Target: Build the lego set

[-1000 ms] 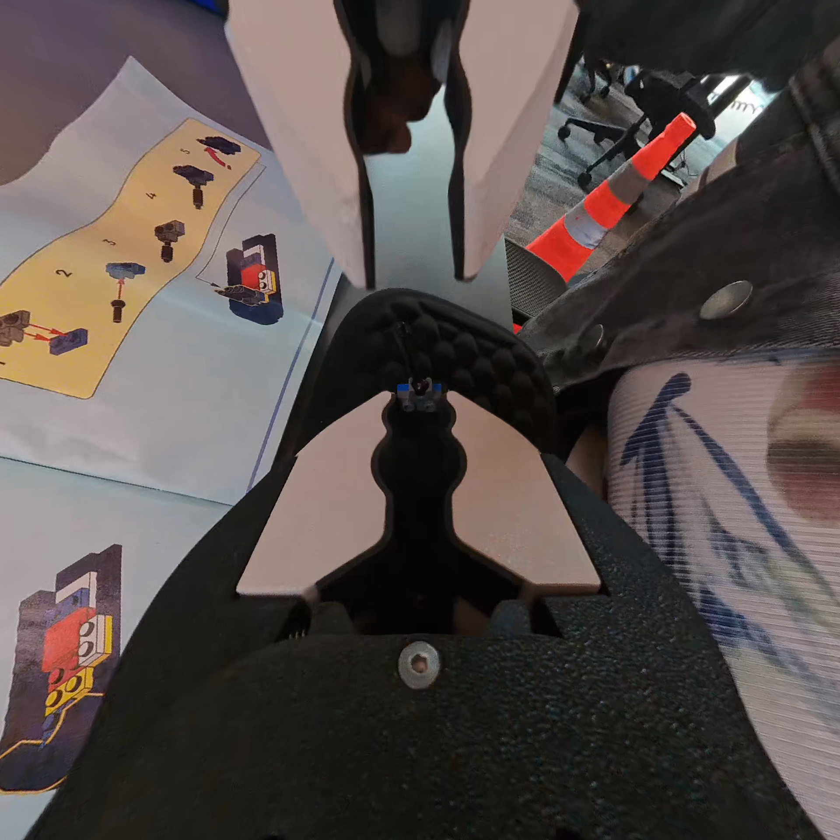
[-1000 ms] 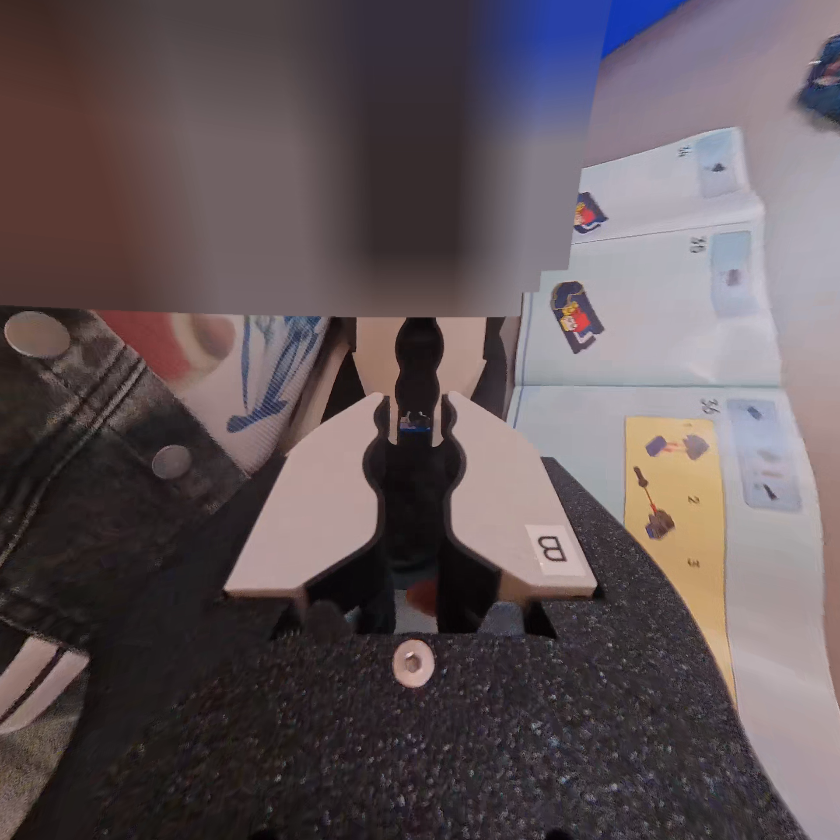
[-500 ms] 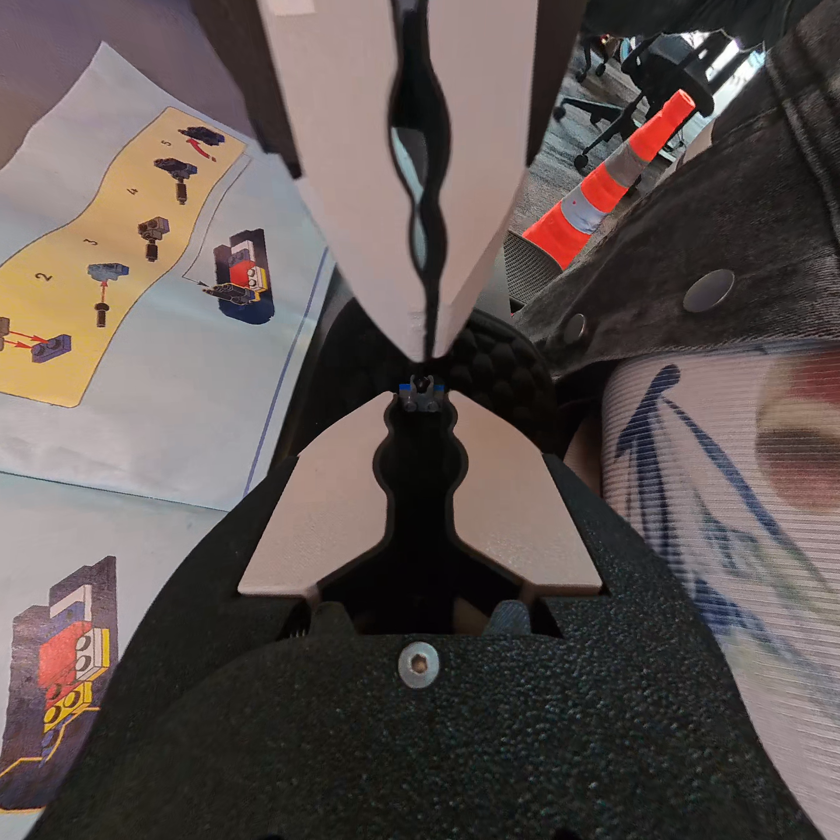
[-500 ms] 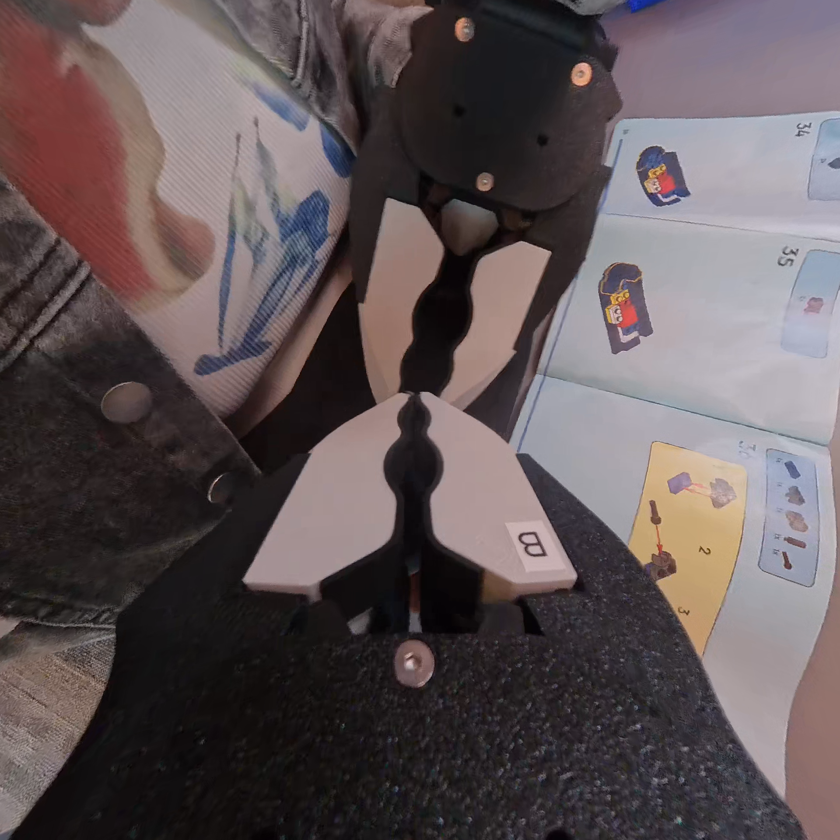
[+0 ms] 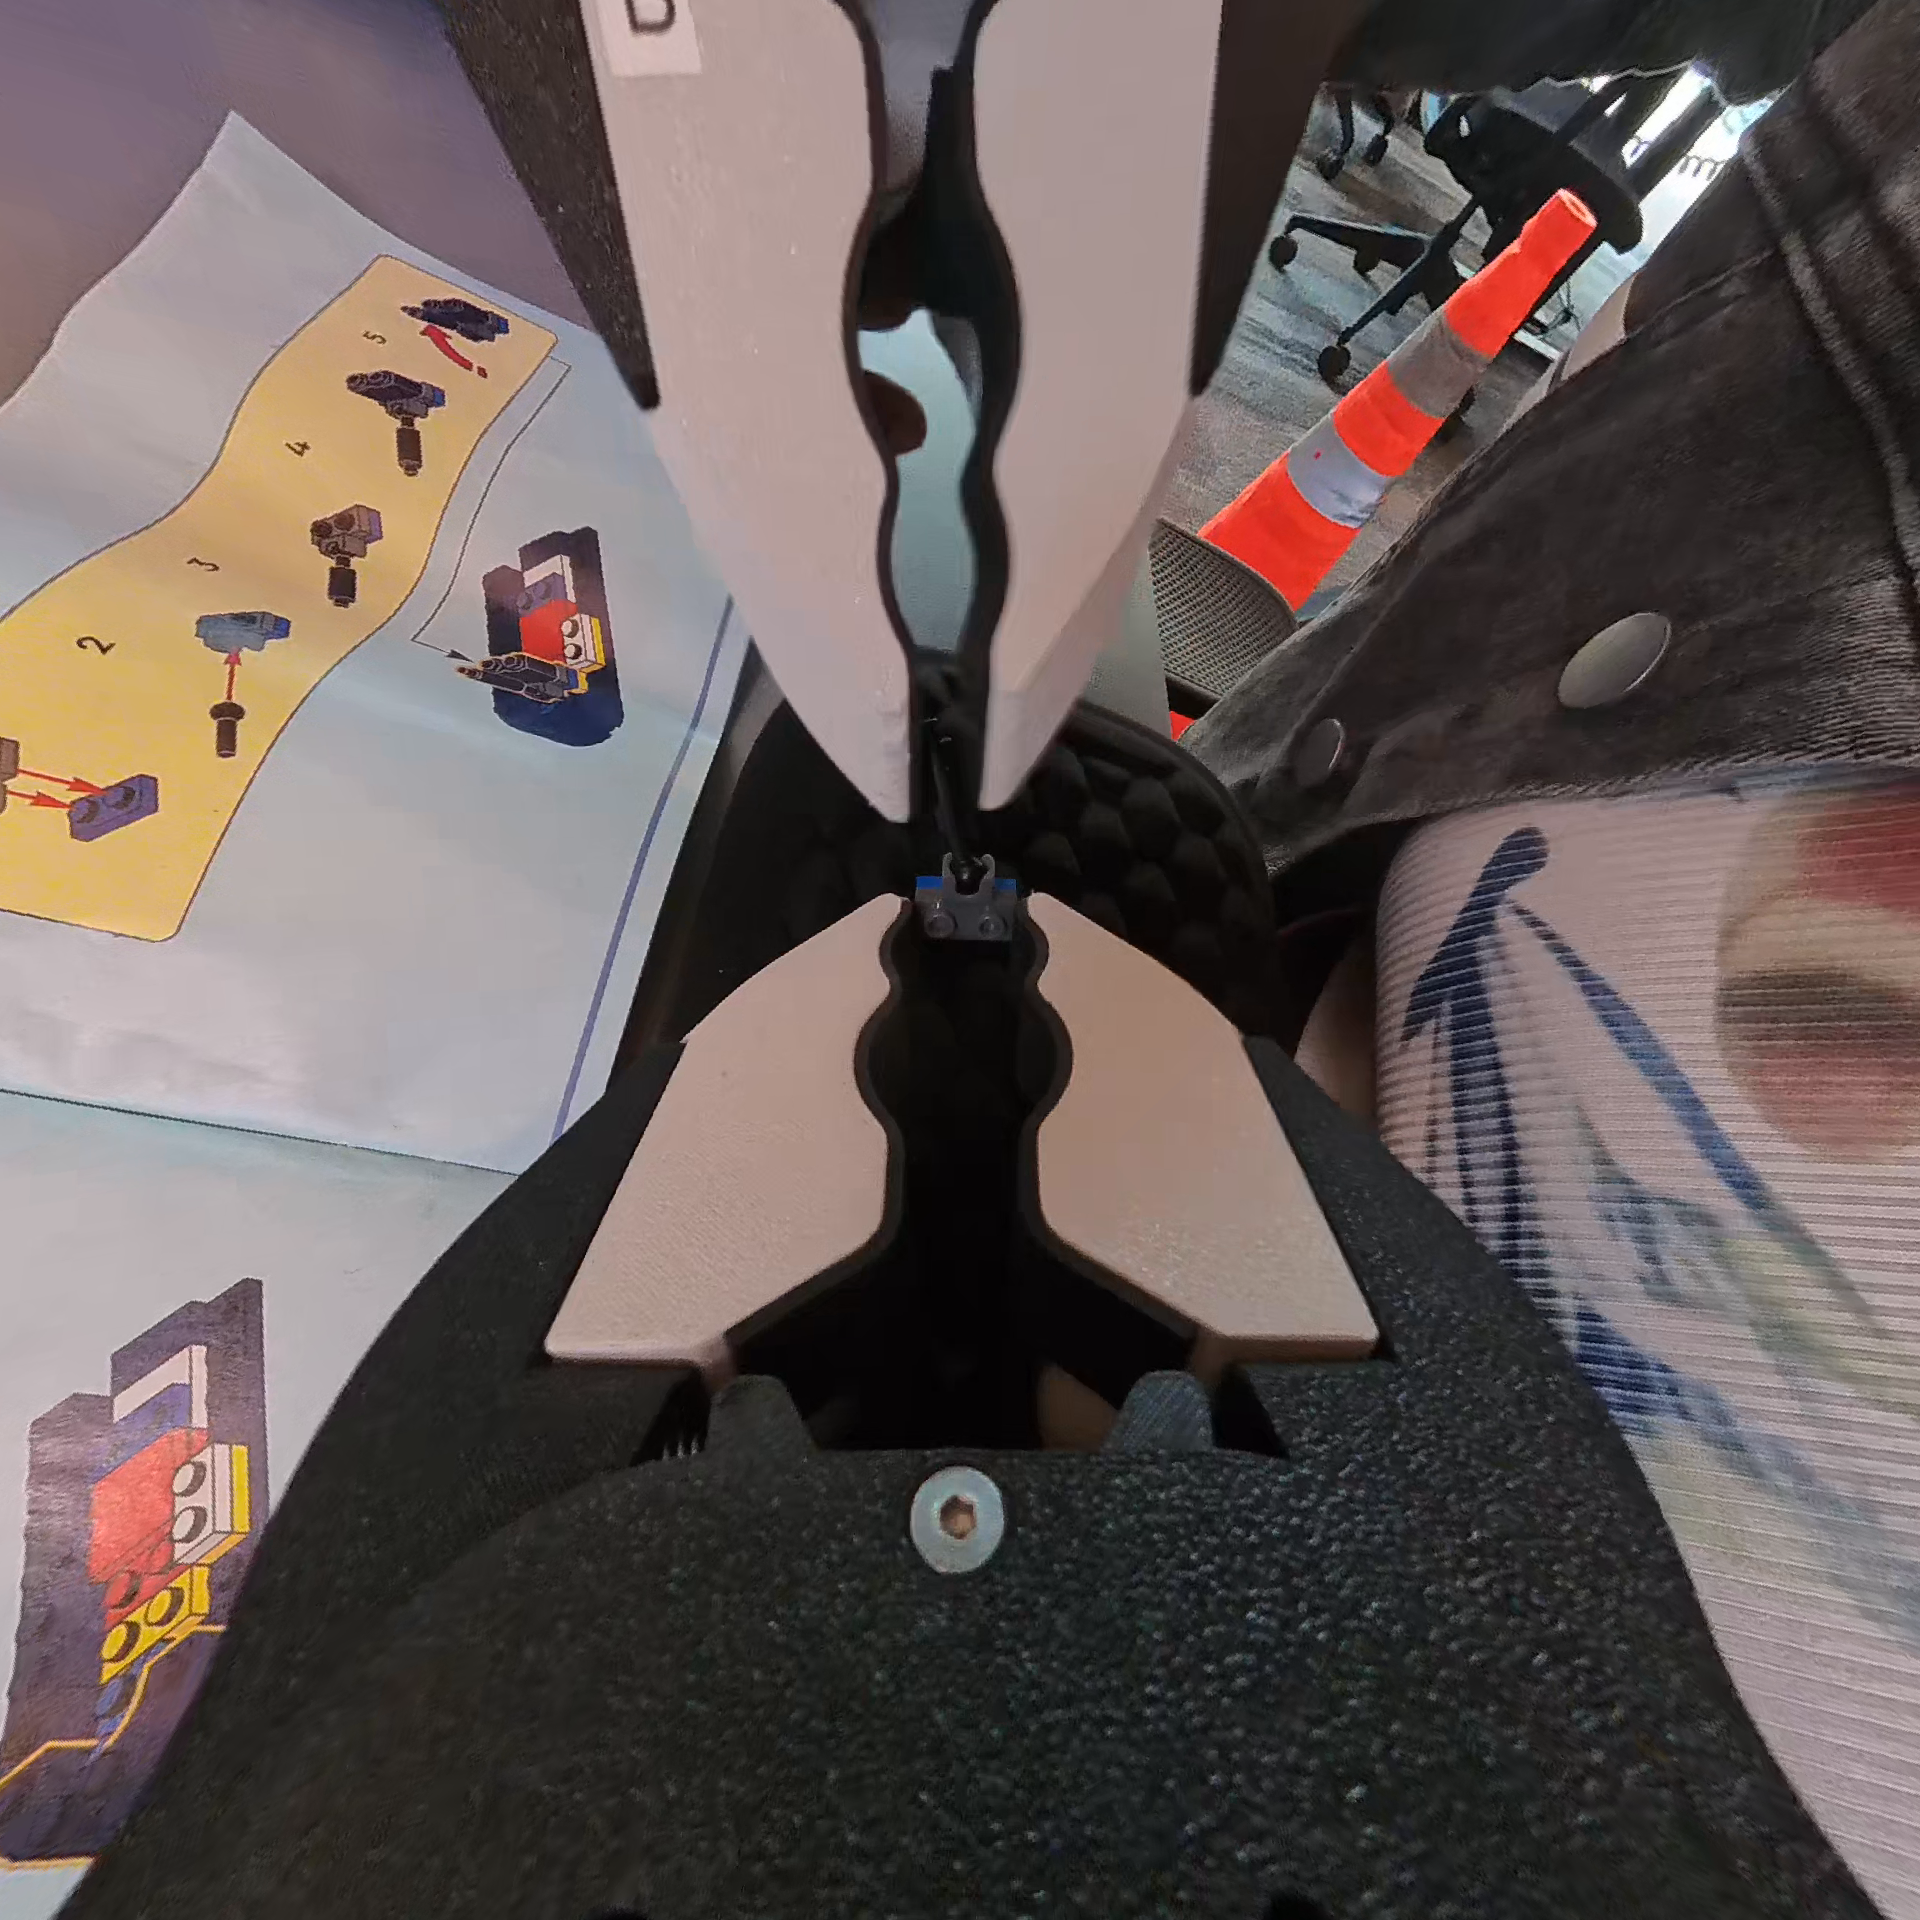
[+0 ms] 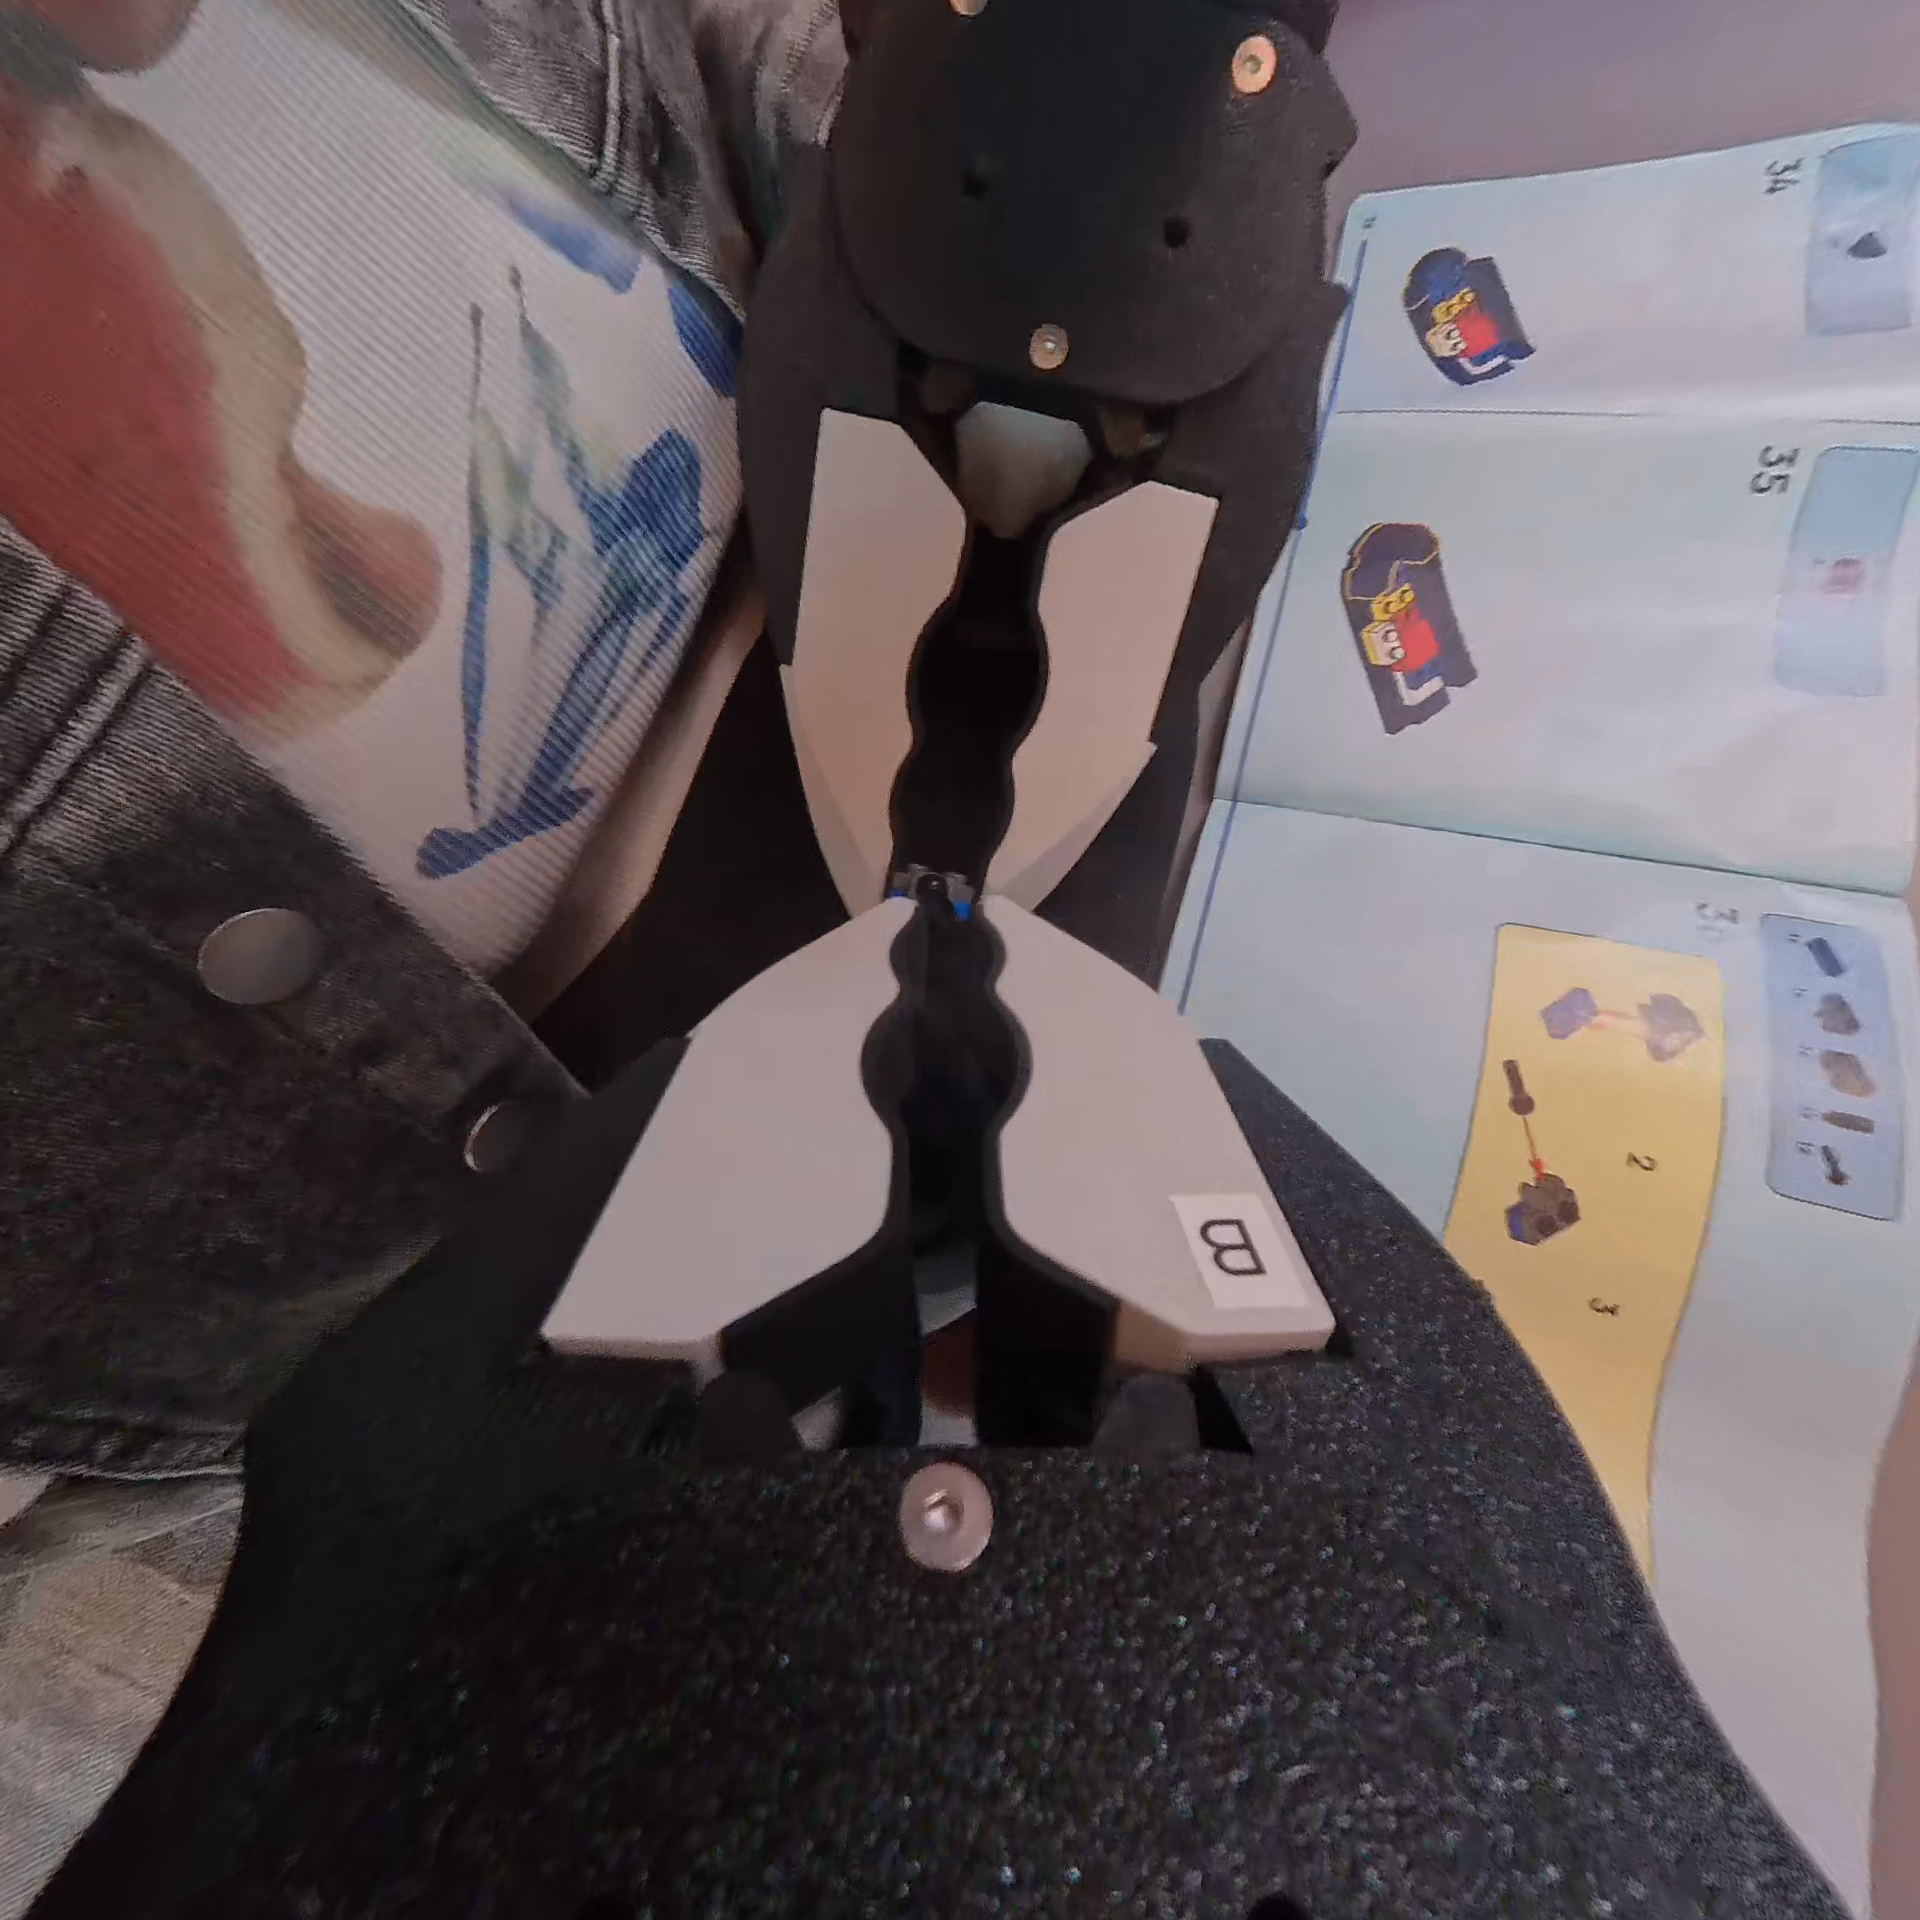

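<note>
My left gripper [image 5: 964, 906] is shut on a small grey and blue brick piece [image 5: 964, 916], pinched at its fingertips. A thin black rod [image 5: 956, 805] stands up from the clip on top of that piece. My right gripper [image 5: 943, 798] comes in from above, tip to tip with the left one. Its jaws stand a little apart with the rod between them. In the right wrist view my right gripper [image 6: 940, 916] meets the left gripper [image 6: 938, 875] head on. The piece [image 6: 914, 883] shows there just beyond my fingertips.
An open building-instruction booklet [image 5: 343, 883] lies on the table and also shows in the right wrist view [image 6: 1558, 748]. A person in a dark denim jacket and white printed shirt [image 5: 1662, 1195] is close on one side. An orange cone [image 5: 1382, 447] and office chairs [image 5: 1455, 208] stand behind. Both grippers' tips are close together, under 4 cm apart.
My right gripper was wide open, then shut its tips just above the piece. Now it is slightly parted and nearer, with the rod between its tips. My left gripper kept its hold.
</note>
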### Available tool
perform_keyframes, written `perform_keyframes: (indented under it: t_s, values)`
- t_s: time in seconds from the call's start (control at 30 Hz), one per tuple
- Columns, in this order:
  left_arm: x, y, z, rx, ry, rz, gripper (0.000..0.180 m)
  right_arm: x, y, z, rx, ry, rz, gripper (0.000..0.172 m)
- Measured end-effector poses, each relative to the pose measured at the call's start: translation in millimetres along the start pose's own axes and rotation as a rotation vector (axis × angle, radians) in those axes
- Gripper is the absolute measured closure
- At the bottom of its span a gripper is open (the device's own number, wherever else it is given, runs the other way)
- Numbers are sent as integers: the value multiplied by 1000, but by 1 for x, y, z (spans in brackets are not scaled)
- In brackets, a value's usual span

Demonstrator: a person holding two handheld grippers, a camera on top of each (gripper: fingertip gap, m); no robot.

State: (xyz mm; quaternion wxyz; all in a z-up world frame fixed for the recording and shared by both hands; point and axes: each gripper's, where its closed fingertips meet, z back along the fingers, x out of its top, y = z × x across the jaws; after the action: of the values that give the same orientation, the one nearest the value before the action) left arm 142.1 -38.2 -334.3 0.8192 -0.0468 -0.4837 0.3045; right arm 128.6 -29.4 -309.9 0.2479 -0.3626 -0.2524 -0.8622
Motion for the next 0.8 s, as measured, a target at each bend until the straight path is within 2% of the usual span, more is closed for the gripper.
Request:
perform_keyframes:
  t_s: [0.1,0.27,0.47,0.8]
  values:
    - [1,2,0,11,-7,12,164,-2,-1,1,-30,33,17,165]
    - [0,5,-1,46,-1,30,164,-6,-2,1,-183,102,16,165]
    - [-1,7,-3,75,25,23,164,-10,0,1,-351,155,-105,166]
    - [-7,4,-7,59,122,-89,164,-7,4,-2,-250,238,-30,167]
